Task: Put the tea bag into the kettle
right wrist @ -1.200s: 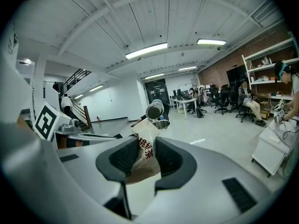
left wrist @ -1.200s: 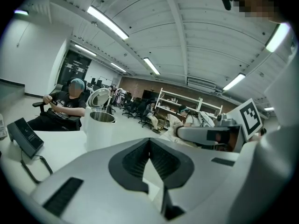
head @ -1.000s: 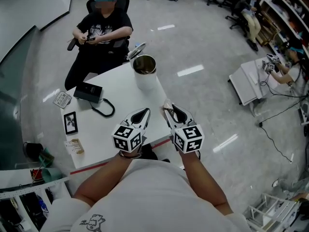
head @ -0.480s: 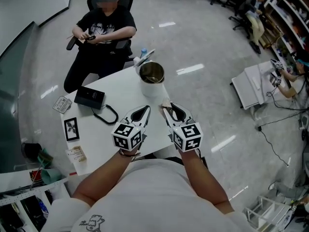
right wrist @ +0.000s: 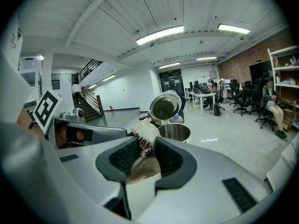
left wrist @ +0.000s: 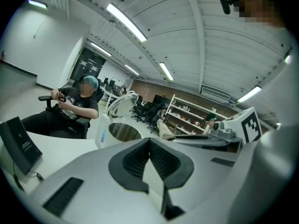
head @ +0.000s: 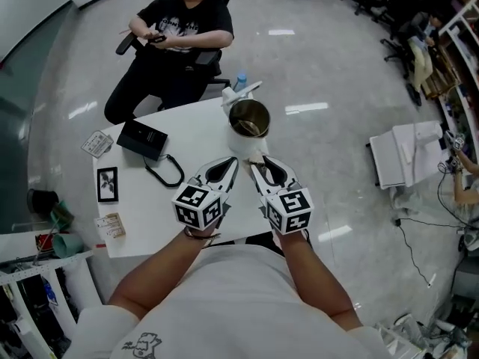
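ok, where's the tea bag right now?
The tea bag is clamped in the right gripper, near the centre of the head view. It sits just short of the open kettle, not yet over its mouth.

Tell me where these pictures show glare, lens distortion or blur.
Head view: ceiling lights glare as white patches on the glossy floor, and the wide lens bends the room's edges. Left gripper view: strong fisheye curves the ceiling light strips. Right gripper view: the tea bag, close to the lens, looks soft at its lower part; the kettle behind is sharper.
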A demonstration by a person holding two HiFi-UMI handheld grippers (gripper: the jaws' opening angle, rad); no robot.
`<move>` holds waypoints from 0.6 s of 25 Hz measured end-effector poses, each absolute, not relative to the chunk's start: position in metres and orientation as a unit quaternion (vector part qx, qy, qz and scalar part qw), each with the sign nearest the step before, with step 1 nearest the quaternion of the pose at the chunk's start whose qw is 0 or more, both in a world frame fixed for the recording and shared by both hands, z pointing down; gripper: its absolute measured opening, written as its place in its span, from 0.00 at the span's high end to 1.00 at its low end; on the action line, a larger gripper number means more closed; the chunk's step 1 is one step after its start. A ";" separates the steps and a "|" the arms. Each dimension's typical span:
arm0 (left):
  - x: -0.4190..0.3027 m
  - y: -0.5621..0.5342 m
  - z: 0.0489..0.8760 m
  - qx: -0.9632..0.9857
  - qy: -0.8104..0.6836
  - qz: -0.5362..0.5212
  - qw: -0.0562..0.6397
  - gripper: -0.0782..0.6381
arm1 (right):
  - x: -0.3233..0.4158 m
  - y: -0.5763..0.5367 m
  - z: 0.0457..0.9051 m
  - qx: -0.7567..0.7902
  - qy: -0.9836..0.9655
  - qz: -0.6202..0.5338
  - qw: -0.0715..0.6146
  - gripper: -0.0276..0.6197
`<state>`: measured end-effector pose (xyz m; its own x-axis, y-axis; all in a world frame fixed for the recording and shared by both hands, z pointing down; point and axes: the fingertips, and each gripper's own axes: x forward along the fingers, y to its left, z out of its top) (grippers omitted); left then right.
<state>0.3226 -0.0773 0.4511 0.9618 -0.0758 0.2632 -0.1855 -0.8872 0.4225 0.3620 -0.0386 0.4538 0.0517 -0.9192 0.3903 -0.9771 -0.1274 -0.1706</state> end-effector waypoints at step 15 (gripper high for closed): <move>0.373 -0.132 0.465 0.951 -0.157 0.107 0.243 0.88 | 0.431 -0.121 0.455 0.658 -0.722 0.200 0.071 0.76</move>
<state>0.3729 -0.1322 0.4647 0.9275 -0.2469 0.2806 -0.3512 -0.8327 0.4281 0.4308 -0.1214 0.4553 -0.1228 -0.9226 0.3658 -0.9793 0.0528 -0.1955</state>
